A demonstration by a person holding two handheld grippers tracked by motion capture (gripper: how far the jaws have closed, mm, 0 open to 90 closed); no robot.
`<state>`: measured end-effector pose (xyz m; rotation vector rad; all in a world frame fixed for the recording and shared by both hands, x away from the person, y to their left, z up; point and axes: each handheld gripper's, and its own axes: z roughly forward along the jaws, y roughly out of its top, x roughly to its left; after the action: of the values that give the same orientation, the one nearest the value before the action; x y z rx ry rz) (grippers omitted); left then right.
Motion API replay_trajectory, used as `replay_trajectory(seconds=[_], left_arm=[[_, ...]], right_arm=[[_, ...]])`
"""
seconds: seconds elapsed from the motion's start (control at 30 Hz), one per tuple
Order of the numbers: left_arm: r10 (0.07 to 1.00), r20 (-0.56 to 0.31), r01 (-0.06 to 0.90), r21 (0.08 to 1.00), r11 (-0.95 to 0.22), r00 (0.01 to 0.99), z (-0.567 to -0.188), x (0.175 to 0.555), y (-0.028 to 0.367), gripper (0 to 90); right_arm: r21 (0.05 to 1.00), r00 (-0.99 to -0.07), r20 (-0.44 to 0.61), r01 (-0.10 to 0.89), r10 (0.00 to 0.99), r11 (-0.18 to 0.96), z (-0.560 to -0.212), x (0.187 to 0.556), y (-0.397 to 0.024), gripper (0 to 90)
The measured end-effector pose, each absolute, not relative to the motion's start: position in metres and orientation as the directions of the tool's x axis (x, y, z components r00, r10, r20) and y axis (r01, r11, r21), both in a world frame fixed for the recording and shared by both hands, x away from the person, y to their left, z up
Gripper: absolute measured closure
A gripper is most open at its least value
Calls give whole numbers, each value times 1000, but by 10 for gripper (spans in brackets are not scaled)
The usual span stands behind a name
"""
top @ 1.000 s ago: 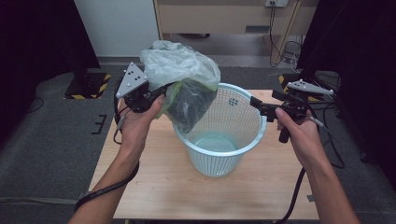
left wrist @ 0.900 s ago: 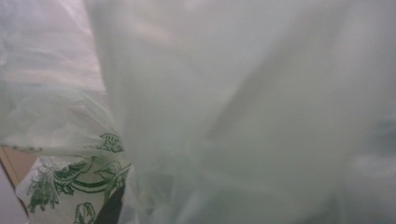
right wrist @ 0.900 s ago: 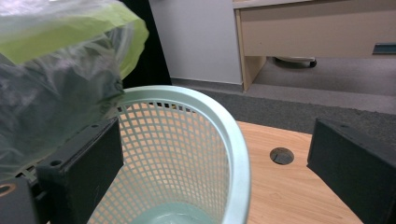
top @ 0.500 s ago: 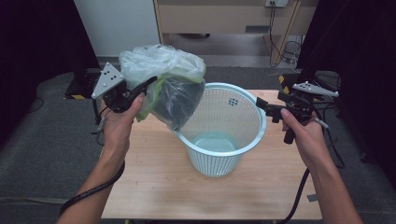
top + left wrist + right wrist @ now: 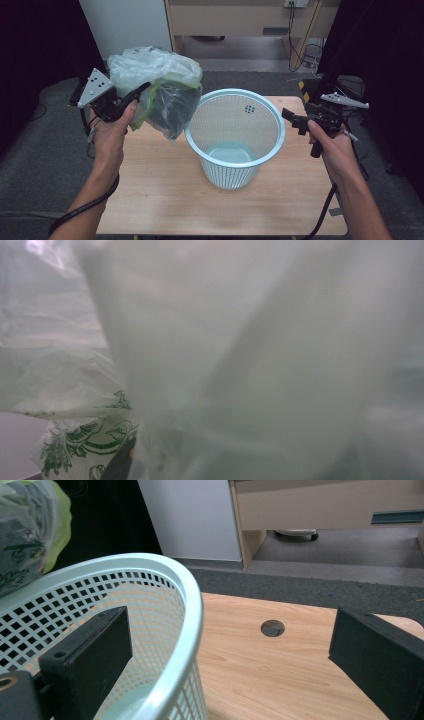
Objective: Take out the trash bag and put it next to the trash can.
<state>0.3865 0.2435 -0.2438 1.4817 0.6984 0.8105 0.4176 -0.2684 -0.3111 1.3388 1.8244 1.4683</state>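
Observation:
A crumpled clear plastic bag (image 5: pixel 159 82) with green print and something dark inside hangs from my left gripper (image 5: pixel 134 96), whose jaws are shut on its upper edge. It hangs above the table, just left of a light-blue mesh basket (image 5: pixel 226 172) standing upright at the table's middle. In the left gripper view the bag (image 5: pixel 250 365) is pressed close to the lens. My right gripper (image 5: pixel 293 120) is open with nothing in it, close beside the basket's right rim. In the right gripper view the basket rim (image 5: pixel 192 615) runs between its wide-apart jaws (image 5: pixel 230 630).
The wooden table (image 5: pixel 165 200) has bare room in front of and beside the basket, and a round cable hole (image 5: pixel 273 627) at its far right. Beyond it are grey carpet, a white panel (image 5: pixel 125 25) and a wooden cabinet (image 5: pixel 240 20).
My left hand has carried the bag leftward, from over the basket's left rim to beside it. The right gripper has shifted slightly by the right rim.

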Motion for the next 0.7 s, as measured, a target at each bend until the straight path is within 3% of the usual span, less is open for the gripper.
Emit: replay_trajectory(seconds=[0.7], left_arm=[[857, 34, 32, 998, -58, 514, -282, 396, 271, 886]], right_arm=[[894, -387, 215, 447, 897, -21, -350, 418, -288, 43]])
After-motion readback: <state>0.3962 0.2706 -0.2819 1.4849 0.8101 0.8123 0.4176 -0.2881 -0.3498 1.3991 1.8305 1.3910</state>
